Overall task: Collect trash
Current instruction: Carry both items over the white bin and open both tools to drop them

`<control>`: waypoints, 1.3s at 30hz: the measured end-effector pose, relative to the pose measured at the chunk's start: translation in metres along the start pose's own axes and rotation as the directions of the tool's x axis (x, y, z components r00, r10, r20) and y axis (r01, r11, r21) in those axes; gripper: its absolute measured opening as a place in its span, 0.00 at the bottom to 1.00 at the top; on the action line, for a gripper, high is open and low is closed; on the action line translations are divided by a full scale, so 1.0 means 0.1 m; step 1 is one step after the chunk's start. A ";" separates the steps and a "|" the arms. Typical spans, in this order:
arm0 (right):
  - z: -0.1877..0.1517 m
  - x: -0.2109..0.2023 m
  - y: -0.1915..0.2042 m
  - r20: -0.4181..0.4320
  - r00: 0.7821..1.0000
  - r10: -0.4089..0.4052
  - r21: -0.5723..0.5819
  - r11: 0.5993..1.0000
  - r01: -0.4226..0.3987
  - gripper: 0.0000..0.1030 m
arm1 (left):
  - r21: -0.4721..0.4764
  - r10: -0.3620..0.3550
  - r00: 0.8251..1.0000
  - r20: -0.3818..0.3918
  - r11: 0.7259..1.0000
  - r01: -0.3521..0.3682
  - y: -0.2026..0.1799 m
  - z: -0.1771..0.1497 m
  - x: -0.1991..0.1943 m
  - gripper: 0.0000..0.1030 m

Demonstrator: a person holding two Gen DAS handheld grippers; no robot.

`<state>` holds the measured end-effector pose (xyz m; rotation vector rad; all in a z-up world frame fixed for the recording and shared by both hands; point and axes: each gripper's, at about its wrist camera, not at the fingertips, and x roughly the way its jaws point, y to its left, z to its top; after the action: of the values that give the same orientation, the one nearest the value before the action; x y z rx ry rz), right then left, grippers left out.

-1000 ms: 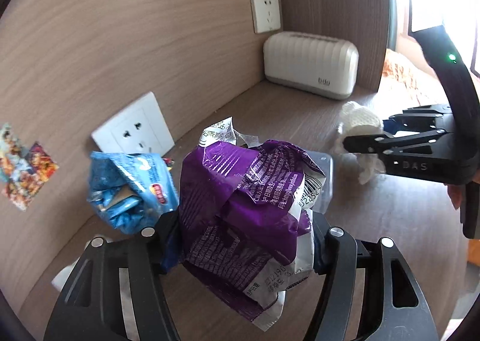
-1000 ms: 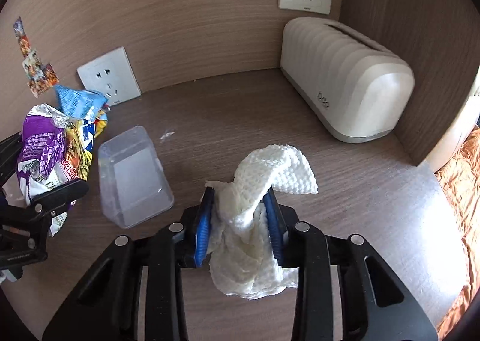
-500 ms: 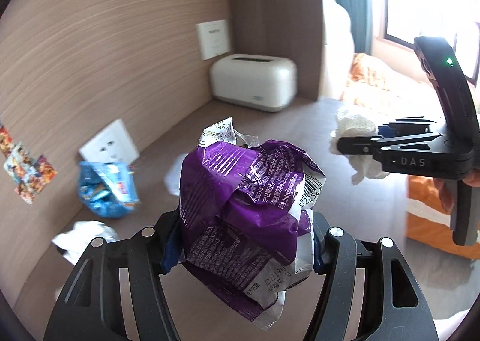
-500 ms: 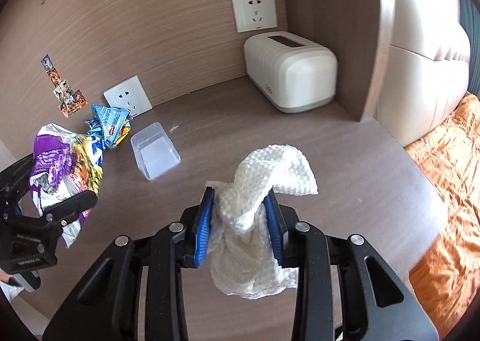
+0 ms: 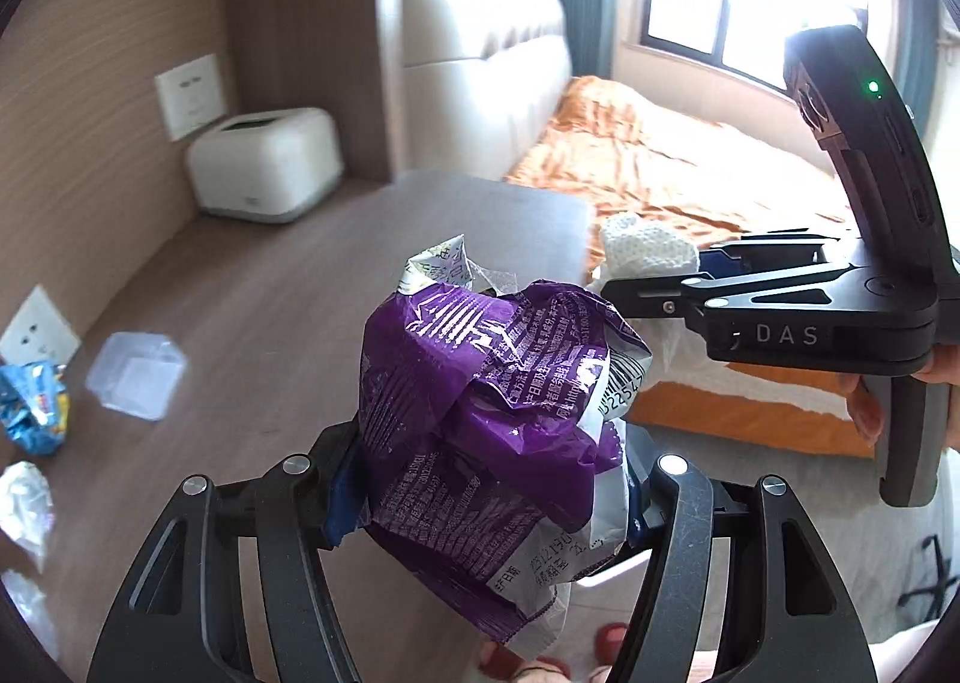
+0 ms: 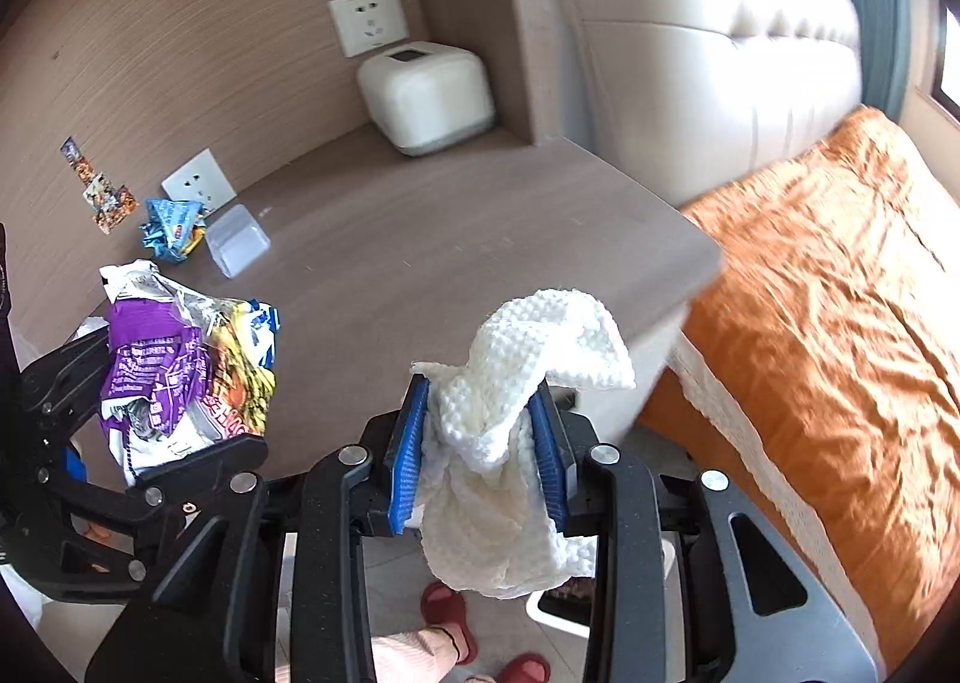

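Your left tongs [image 5: 480, 491] are clenched on the purple snack wrapper [image 5: 492, 419], crumpled w/ white printed edges; from the right wrist cam the same wrapper [image 6: 174, 377] shows a yellow-orange side too, held up above the near edge of the worktop [image 6: 420, 257]. Your right tongs [image 6: 480, 455] are clamped on the white paper towel [image 6: 510, 413], pinched between the blue pads [image 6: 408, 455]; one end flops up and to the right, the rest hangs down below the fingers. In the left cam the right tongs [image 5: 630, 287] sit just beside the wrapper, to its right, w/ the towel [image 5: 648, 248] poking out at the tips.

Both loads are off the worktop. Left on it, near the back wall: a blue snack wrapper [image 6: 171, 227] by the wall socket [image 6: 198, 185], touching or nearly touching a small clear plastic box [image 6: 237, 242]. In the left cam there's also a white crumpled scrap [image 5: 24, 503] at the near left edge, blurred. A white rounded box [image 6: 426, 95] stands in the far corner under a 2nd socket [image 6: 369, 20].

Right of the worktop: bed w/ orange cover [image 6: 840, 293]. Below the tongs you can see floor, red slippers [image 6: 444, 611] and the rim of a white bin [image 6: 558, 611], mostly hidden.
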<state>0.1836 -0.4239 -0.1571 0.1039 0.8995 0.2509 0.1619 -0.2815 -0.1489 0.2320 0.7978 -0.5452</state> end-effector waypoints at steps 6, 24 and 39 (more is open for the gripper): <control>-0.36 -0.20 -0.41 -0.033 0.998 -0.054 0.066 0.996 0.056 0.34 | 0.060 -0.093 0.995 -0.033 0.994 0.095 -0.57 -0.03 0.19 0.61; -1.49 0.58 -1.30 -0.193 0.978 -0.080 0.168 0.979 0.113 0.35 | 0.056 -0.263 0.926 -0.272 0.956 0.288 -1.45 -1.15 1.70 0.61; -2.68 2.43 -1.91 -0.416 0.909 -0.026 0.247 0.959 0.140 0.79 | 0.054 -0.308 0.846 -0.436 0.929 0.366 -1.64 -2.37 3.50 0.84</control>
<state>0.1509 -0.5500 -0.5444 0.2752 1.3534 0.0647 0.1260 -0.4566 -0.5659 0.3443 1.2389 -0.9050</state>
